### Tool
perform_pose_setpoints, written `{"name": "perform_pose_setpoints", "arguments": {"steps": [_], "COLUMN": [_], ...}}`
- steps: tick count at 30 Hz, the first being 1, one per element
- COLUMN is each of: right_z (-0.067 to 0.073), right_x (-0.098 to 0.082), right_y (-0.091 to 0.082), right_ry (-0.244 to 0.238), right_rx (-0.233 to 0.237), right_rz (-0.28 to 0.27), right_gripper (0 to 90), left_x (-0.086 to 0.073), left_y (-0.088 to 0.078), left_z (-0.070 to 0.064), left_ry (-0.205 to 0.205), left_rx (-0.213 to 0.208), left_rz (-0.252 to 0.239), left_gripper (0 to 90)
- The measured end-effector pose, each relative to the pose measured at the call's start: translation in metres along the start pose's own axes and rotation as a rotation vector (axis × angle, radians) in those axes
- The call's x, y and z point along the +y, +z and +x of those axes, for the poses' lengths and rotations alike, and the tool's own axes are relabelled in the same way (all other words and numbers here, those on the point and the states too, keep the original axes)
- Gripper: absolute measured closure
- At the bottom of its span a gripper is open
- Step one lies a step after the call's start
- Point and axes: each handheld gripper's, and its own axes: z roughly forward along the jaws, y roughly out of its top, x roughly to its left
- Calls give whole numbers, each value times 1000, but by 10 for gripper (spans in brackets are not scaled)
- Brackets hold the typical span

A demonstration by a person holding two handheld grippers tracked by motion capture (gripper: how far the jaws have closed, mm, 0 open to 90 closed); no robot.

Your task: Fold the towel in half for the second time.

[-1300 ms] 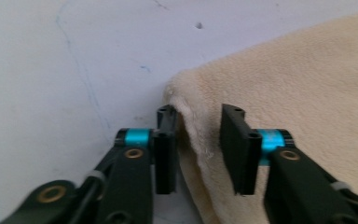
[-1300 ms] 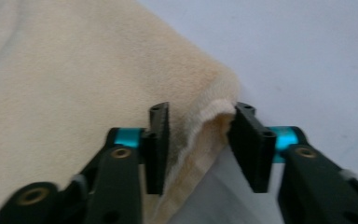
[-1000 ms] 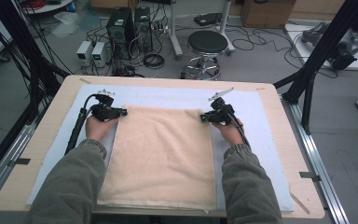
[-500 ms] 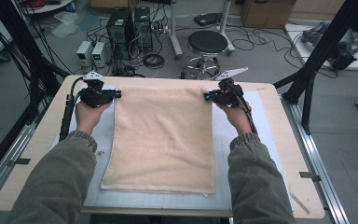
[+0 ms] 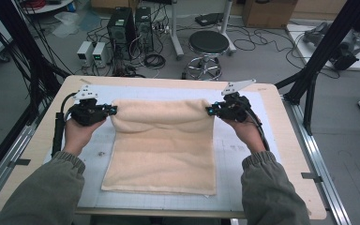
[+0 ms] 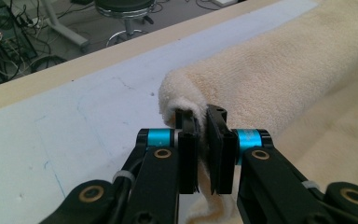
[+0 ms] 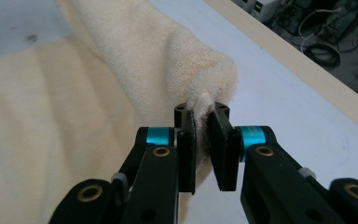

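A cream towel [image 5: 161,145] lies on the pale mat [image 5: 241,154], its far edge lifted off the table and sagging between both hands. My left gripper [image 5: 111,110] is shut on the towel's far left corner [image 6: 186,100]; the cloth is pinched between the black jaws of that gripper [image 6: 202,122] and hangs below them. My right gripper [image 5: 209,110] is shut on the far right corner [image 7: 214,74], where a fold of cloth sticks up between the jaws of the right gripper [image 7: 201,116]. The near edge of the towel rests flat on the mat.
The wooden table edge [image 5: 173,80] runs just beyond the towel. Past it on the floor stand a black stool [image 5: 208,44], computer cases [image 5: 129,26] and tangled cables. Black frame posts [image 5: 326,47] rise at the right, and bare mat lies on either side of the towel.
Both grippers have risen and moved away from me toward the far table edge, lifting the towel's far edge and drawing it out. The near part has slid farther onto the mat.
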Motion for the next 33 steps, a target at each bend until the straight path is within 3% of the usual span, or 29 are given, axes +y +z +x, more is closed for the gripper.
{"name": "perform_pose_setpoints", "arguments": {"steps": [6, 10, 17, 28, 33], "right_z": [27, 42, 67, 89, 95], "right_x": [-13, -26, -49, -94, -104], "right_y": [-16, -21, -26, -19, -32], "right_ry": [-52, -68, -81, -15, 10], "right_rx": [31, 57, 86, 138, 142], "right_rz": [4, 11, 9, 37, 18], "right_gripper": [817, 817, 817, 779, 674], "left_x": [-16, -36, -65, -101, -103], "left_y": [-22, -34, -49, -70, -86], "left_z": [-17, -30, -47, -65, -66], "left_ry": [54, 74, 83, 101, 79], "left_rx": [-25, -58, -84, -139, -141], "left_rz": [-22, -26, -34, 56, 41], "left_gripper": [829, 829, 828, 793, 733]}}
